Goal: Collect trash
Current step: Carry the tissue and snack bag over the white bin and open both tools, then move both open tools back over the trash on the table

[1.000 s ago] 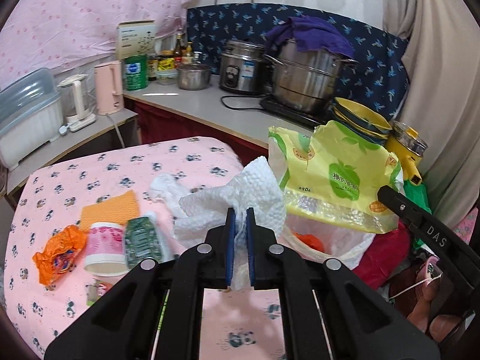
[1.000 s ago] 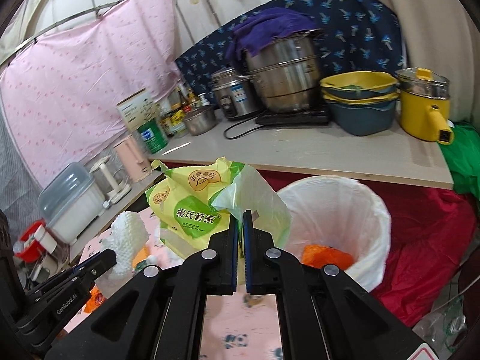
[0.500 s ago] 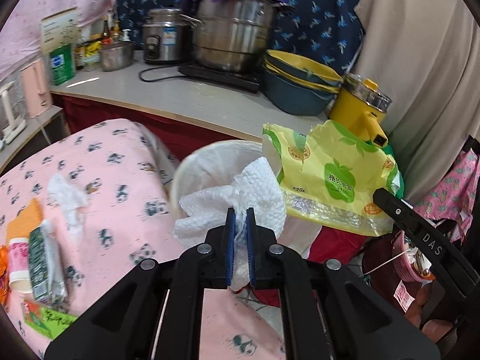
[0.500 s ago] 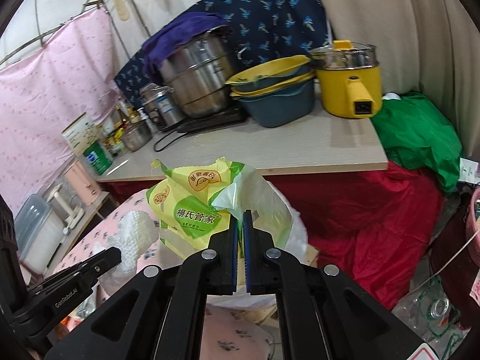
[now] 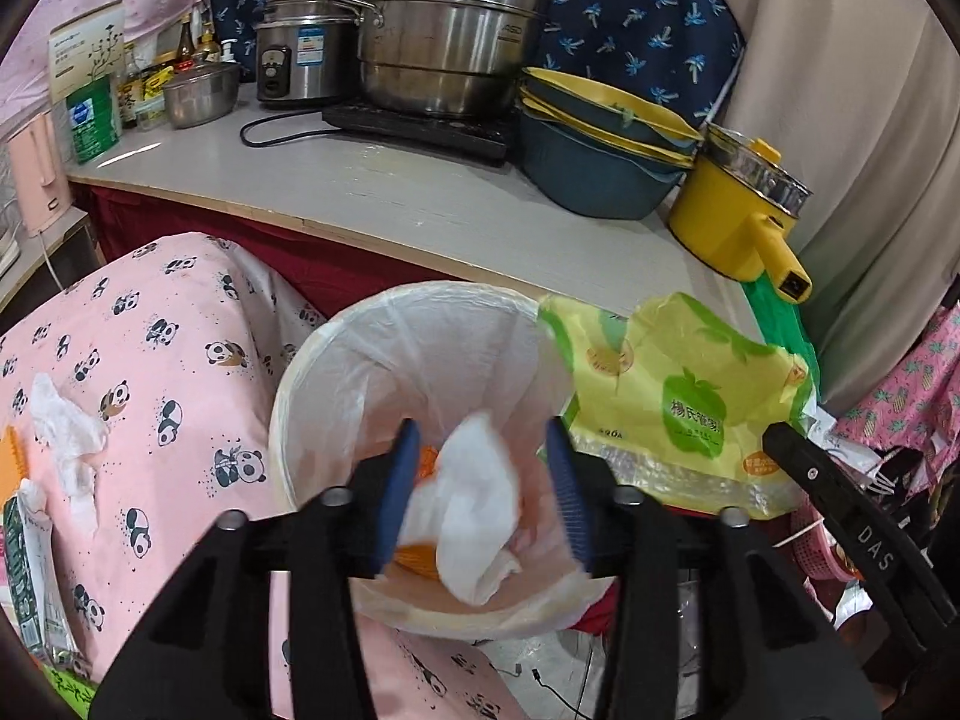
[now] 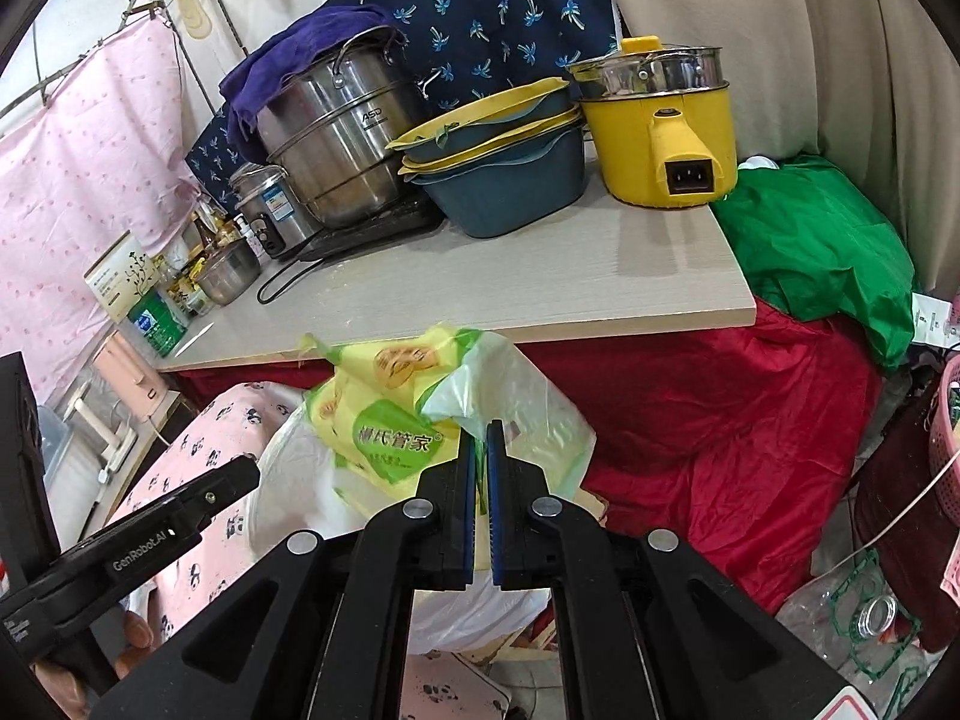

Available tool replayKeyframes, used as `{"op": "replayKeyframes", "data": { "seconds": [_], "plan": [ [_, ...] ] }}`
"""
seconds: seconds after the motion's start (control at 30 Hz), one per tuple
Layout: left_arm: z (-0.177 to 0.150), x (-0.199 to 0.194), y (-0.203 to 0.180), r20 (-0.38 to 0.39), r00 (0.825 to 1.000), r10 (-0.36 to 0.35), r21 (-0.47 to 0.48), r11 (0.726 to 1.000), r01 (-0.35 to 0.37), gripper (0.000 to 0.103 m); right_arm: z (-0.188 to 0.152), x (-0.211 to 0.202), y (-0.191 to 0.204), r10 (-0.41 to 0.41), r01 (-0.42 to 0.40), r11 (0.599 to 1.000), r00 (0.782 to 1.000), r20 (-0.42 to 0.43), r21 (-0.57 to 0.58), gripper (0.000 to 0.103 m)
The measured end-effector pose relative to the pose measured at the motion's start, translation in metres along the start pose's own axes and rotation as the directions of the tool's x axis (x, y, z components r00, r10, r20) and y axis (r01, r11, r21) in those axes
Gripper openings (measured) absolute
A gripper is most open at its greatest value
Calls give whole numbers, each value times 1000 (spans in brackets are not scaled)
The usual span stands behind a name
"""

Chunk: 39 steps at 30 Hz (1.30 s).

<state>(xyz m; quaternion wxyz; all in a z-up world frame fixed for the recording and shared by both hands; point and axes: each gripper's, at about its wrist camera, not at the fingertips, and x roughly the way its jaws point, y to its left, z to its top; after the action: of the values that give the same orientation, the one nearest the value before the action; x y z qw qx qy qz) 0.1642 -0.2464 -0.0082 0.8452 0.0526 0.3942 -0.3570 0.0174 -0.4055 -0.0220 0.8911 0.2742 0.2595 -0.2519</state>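
**Trash collection: items at the bin, largest first**

- Table with pink panda-print cloth [image 5: 150, 372]: left of the bin; carries a crumpled white tissue [image 5: 66, 438] and a green packet [image 5: 24, 570] at its left edge.
- Trash bin [image 5: 300, 396], white liner: stands at the table's corner, below the grey counter [image 5: 420, 204]. Orange scrap [image 5: 420, 561] lies inside.
- Yellow-green bag [image 6: 390, 420]: hangs beside the bin's right rim, pinched at one edge.
- Left gripper [image 5: 483, 495]: directly above the bin mouth, blue-padded jaws spread wide, nothing clamped.
- Right gripper [image 6: 480, 468]: jaws closed to a narrow slit on the bag's thin plastic.
- White paper towel [image 5: 474, 504]: crumpled, blurred, seen between the spread left jaws and over the bin interior; contact with either pad cannot be told.
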Motion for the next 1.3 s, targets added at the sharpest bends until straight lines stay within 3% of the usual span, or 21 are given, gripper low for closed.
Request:
{"op": "replayKeyframes", "data": {
  "seconds": [0.4,0.57,0.67,1.3],
  "plan": [
    [-8,-16,27,41,990,138,-18,990,-137,44,-6,32,45,66,-70,995,996,-58,-69,4],
    [-14,-18,33,40,983,178,-17,984,-177,44,-12,39,63,87,-94,992,993,-78,-89,13],
    [-16,-20,36,34,982,186,-23,982,-185,44,-13,36,70,97,-104,990,993,-74,-95,19],
    [-34,-75,52,84,965,247,-88,967,-240,48,-29,-18,108,153,-162,973,986,-64,-165,31]
  ]
}}
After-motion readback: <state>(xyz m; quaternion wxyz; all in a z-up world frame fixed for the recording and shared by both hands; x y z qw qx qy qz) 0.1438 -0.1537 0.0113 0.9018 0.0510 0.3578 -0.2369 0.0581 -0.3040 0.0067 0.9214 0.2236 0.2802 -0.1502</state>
